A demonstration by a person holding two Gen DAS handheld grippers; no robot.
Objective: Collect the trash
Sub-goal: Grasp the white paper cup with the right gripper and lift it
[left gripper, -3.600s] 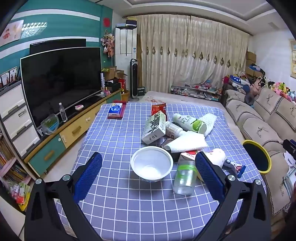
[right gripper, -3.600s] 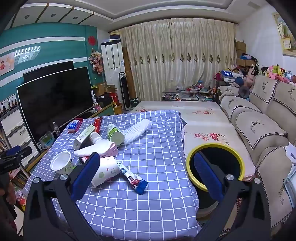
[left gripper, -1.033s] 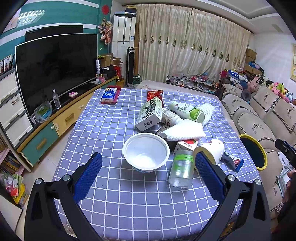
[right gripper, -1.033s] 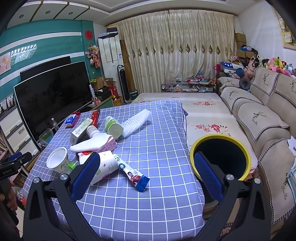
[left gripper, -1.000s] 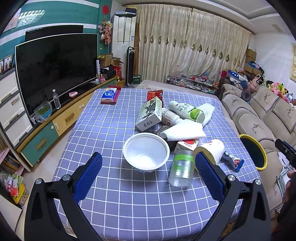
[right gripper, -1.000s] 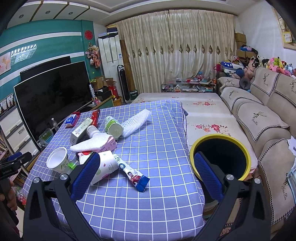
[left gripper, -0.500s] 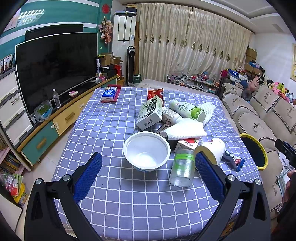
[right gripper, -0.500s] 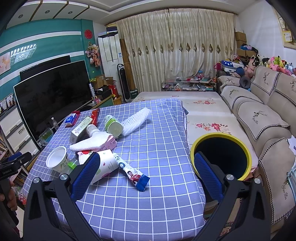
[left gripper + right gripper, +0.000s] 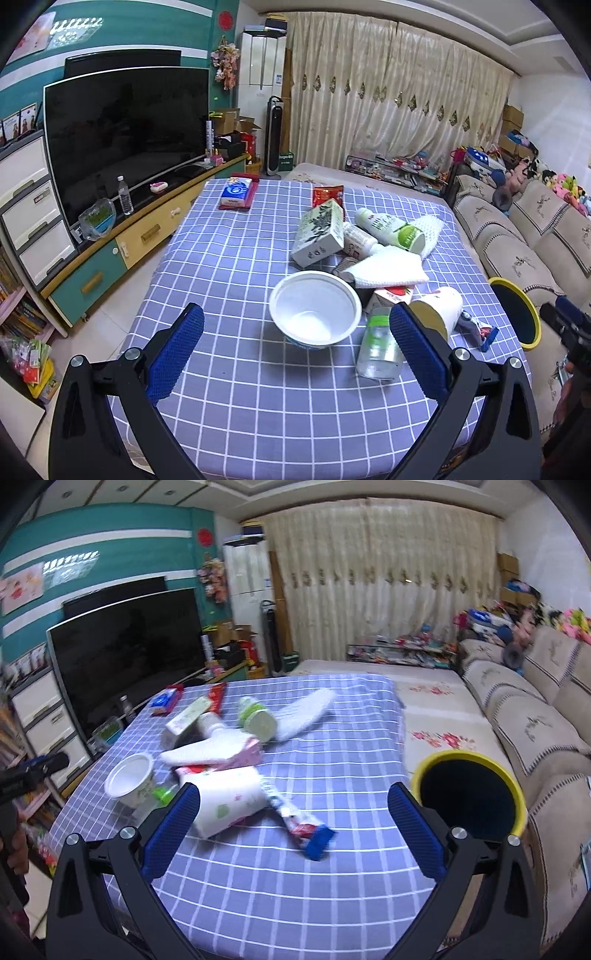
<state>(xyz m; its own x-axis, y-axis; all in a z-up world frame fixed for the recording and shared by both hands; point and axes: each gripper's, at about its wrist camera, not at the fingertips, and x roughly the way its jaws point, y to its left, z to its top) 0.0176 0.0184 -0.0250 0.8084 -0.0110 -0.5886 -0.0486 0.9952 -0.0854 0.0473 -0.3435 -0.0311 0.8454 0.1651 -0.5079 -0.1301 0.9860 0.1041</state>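
Observation:
Trash lies on a table with a blue checked cloth (image 9: 229,266). A white bowl (image 9: 314,309), a clear jar with a green lid (image 9: 378,347), a paper cup (image 9: 437,314), a carton box (image 9: 320,233), a green-capped bottle (image 9: 391,230) and a white cloth (image 9: 384,271) lie close together. My left gripper (image 9: 295,350) is open and empty just before the bowl. My right gripper (image 9: 293,825) is open and empty above a wrapper with a blue end (image 9: 301,821), beside the paper cup (image 9: 227,805). The black bin with a yellow rim (image 9: 469,797) stands right of the table.
A TV (image 9: 122,136) on a low cabinet (image 9: 140,236) runs along the left. A sofa (image 9: 535,731) lines the right wall. A tissue pack (image 9: 236,192) and a red packet (image 9: 328,194) lie at the table's far end.
My right gripper has moved forward and left over the table, nearer the wrapper; its view is blurred. My left gripper has barely shifted. Both stay open.

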